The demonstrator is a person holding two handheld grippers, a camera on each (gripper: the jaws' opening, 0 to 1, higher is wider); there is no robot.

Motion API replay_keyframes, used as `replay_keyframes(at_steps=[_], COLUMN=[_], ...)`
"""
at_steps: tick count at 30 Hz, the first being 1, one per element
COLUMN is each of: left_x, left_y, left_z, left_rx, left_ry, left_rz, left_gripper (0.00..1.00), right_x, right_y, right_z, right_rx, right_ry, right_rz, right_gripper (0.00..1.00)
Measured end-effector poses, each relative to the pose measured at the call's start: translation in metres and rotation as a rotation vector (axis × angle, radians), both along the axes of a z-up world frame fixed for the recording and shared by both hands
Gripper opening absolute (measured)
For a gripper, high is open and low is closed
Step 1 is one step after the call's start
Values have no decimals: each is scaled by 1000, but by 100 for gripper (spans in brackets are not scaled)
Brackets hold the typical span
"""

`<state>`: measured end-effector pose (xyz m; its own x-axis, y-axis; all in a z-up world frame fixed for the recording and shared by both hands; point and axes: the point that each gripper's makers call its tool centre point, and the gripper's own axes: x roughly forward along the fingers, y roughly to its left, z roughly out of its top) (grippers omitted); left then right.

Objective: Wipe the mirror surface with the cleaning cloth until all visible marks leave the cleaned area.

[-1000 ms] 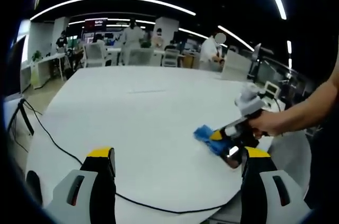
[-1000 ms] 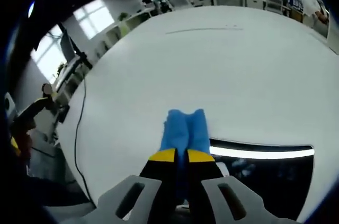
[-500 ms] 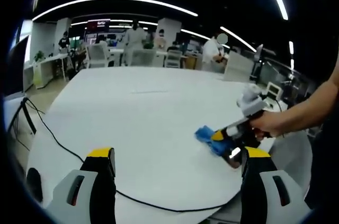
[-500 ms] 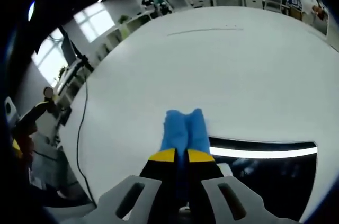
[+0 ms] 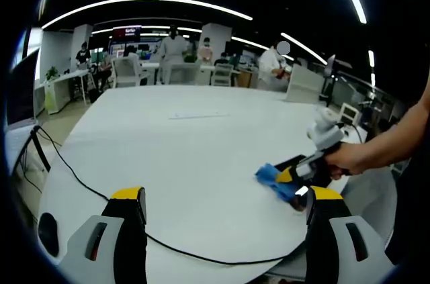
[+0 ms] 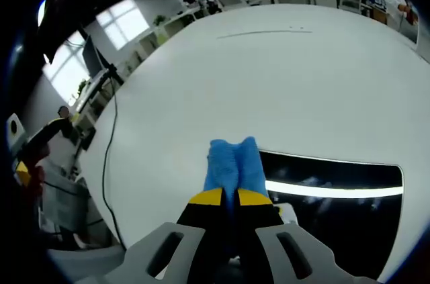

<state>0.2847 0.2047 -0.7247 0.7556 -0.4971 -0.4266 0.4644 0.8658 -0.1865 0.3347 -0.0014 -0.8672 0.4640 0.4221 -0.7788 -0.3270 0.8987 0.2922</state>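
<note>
**Blue cloth at the mirror's near edge**

Over the white bench (image 5: 181,156), my left gripper (image 5: 222,213) hangs with its fingers (image 5: 129,205) spread wide and nothing between them. From this side I see my right gripper (image 5: 290,178) come in from the right, held in my hand (image 5: 349,158), its yellow tips pressed on the blue cleaning cloth (image 5: 272,178) low on the bench near the right edge. The mirror (image 5: 290,161) is barely a dark sliver just behind the cloth from this angle. A black cable (image 5: 101,197) runs across the bench's near side, from the left edge toward my fingers. Beyond the bench there are white chairs (image 5: 121,69) and desks, several people standing (image 5: 173,48), and long ceiling light strips (image 5: 141,0).

Along my right gripper (image 6: 230,197), the view looks down its own two fingers (image 6: 205,198), which sit narrow and clamped on the cleaning cloth (image 6: 232,163); the cloth sticks out ahead of the tips in two soft folds. This side shows the mirror (image 6: 336,200) plainly: a dark panel lying flat on the bench (image 6: 269,82), reflecting a bright light strip, stretching to the right from the cloth. The cloth rests at the mirror's left edge, partly on the glass and partly on the white bench top. Whether marks are on the glass I cannot tell. The cable (image 6: 107,143) hangs off the bench's left side here, near a window (image 6: 121,25).
</note>
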Motion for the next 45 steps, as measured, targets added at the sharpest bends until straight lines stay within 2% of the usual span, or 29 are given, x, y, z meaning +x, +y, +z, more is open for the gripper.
replay_keyframes(at_steps=[5, 9, 26, 34, 45], left_x=[4, 4, 0, -2, 3], left_y=[-3, -8, -4, -11, -16], left_z=[3, 2, 2, 2, 1], left_rx=[-13, -18, -23, -29, -20], left_ry=[-10, -14, -14, -11, -22], left_rz=[6, 1, 16, 12, 12], left_gripper=[100, 100, 100, 100, 100], right_x=[-11, -17, -16, -19, -20], right_y=[3, 4, 1, -11, -44], right_z=[1, 0, 0, 1, 0], right_rx=[-11, -35, -35, -44, -40], right_ry=[7, -15, -43, -72, -93], right_rz=[20, 43, 65, 72, 13], right_gripper=[0, 0, 0, 0, 0])
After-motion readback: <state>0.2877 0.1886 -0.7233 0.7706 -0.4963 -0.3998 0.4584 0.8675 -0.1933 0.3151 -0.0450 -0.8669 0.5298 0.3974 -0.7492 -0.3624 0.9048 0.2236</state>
